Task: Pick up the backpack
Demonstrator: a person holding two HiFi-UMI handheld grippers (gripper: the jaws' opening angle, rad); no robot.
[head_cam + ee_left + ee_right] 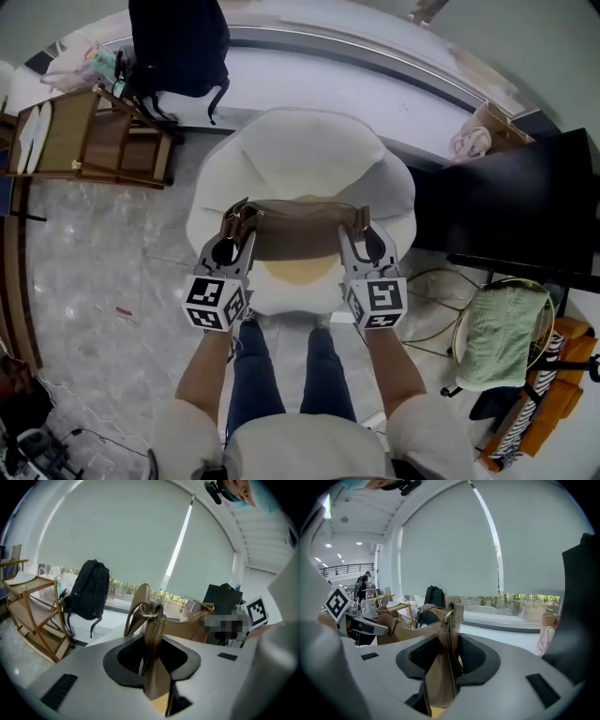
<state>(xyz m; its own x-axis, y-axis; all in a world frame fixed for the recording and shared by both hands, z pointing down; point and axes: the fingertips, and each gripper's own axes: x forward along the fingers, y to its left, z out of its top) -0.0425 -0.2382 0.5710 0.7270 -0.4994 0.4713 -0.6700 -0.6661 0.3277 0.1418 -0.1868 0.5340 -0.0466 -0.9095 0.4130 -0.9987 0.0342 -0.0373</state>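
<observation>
My left claw (232, 232) and right claw (364, 231) are each clamped, jaws partly closed, on one end of the tan leather backpack (300, 228); it hangs stretched between them, with a white chair (300, 141) below; it looks soft, with a zipped top and a metal ring (149, 612) by each gripped tab.

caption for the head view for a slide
Left gripper and right gripper clamp the ends of a tan bag over a white seat, a black backpack on the ledge behind.

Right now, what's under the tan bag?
A white beanbag seat, with a yellowish patch showing at the tan bag's lower edge. The bag covers the seat's middle.
</observation>
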